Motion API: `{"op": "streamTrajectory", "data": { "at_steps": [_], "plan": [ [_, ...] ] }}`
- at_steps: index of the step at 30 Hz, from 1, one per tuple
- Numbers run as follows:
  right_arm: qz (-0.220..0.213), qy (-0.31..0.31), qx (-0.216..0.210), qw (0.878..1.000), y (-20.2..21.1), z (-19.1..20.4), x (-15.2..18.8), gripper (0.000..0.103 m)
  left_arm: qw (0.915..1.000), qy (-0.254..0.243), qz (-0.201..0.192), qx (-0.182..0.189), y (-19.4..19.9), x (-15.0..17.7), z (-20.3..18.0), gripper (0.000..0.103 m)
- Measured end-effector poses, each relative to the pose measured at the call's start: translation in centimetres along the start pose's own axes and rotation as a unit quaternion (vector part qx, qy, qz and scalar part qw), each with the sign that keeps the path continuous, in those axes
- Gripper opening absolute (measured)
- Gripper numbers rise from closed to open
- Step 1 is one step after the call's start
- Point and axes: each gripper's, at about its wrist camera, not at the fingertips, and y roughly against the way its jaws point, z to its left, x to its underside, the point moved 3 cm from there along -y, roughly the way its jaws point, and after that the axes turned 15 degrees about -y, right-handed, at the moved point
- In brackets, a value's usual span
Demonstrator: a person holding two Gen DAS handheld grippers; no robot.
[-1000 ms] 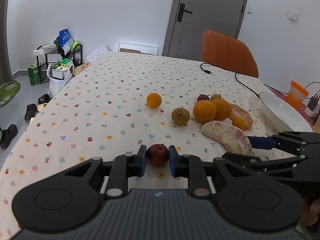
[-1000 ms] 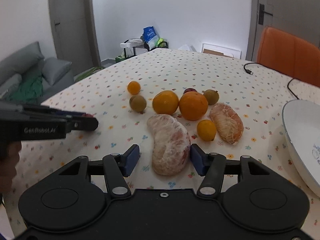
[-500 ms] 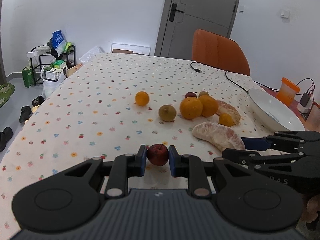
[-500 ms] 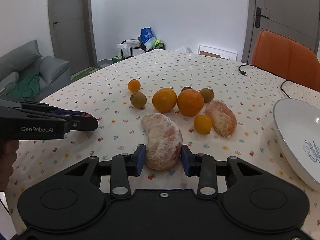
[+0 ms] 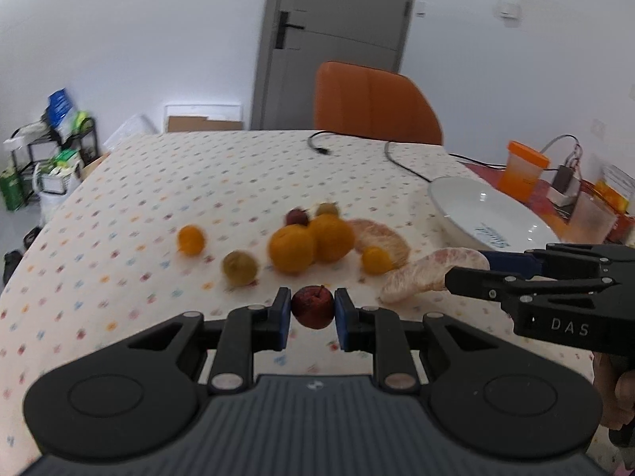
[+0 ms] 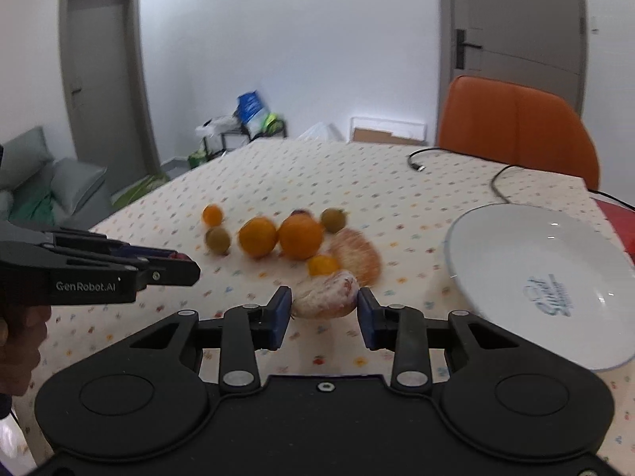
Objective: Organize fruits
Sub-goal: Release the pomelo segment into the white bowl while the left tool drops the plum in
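Left wrist view: my left claw point(image 5: 312, 313) pinches a small red apple point(image 5: 312, 306). My right claw point(image 6: 324, 313) has just been closing and now grips a peeled pomelo piece point(image 6: 326, 295). Both fruits sit just nearer me than the orange pile point(image 6: 279, 236) on the dotted worktop point(image 6: 357, 182); the white plate point(image 6: 535, 277) lies right of that pile.

A room in a home. A dining table point(image 6: 397, 182) with a flower-print cloth stands by an orange chair point(image 6: 516, 127), with a grey sofa point(image 6: 43, 182), a cluttered shelf rack point(image 5: 43, 158) and two doors point(image 6: 103, 91) around it.
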Motion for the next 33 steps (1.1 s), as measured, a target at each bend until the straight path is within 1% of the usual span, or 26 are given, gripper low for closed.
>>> {"op": "streamTrajectory", "data": {
  "at_steps": [5,10,15,16,17,20,22,27,33],
  "plan": [
    [-0.022,-0.022,0.005,0.999,1.2,-1.5,-0.6,0.033,0.9997,-0.017,-0.001,0.016,-0.8,-1.1,-1.3,0.022],
    [-0.043,-0.040,0.008,0.998,2.0,-3.1,-1.3,0.032,0.9991,-0.033,-0.004,0.025,-1.3,-2.1,-2.6,0.022],
    [-0.065,-0.056,0.014,0.996,3.1,-4.9,-2.2,0.027,0.9984,-0.045,-0.009,0.032,-1.7,-3.2,-3.9,0.022],
    [-0.069,-0.059,0.014,0.996,3.3,-5.4,-2.4,0.015,0.9982,-0.048,-0.010,0.034,-1.8,-3.5,-4.2,0.022],
    [-0.071,-0.064,0.014,0.995,3.4,-5.8,-2.6,0.006,0.9981,-0.049,-0.011,0.035,-1.8,-3.7,-4.4,0.022],
    [-0.074,-0.085,0.012,0.994,3.8,-7.2,-2.9,0.005,0.9976,-0.055,-0.014,0.038,-2.1,-4.1,-5.1,0.022],
    [-0.077,-0.087,0.019,0.993,3.9,-7.9,-2.9,0.004,0.9975,-0.057,-0.013,0.039,-2.3,-4.3,-5.3,0.022],
    [-0.079,-0.095,0.015,0.992,4.1,-8.7,-2.6,0.004,0.9975,-0.059,-0.008,0.039,-3.0,-4.4,-5.6,0.022],
    [-0.103,-0.123,0.013,0.987,5.1,-10.3,-3.3,0.004,0.9968,-0.067,-0.013,0.041,-3.2,-5.1,-6.1,0.022]
  ]
}}
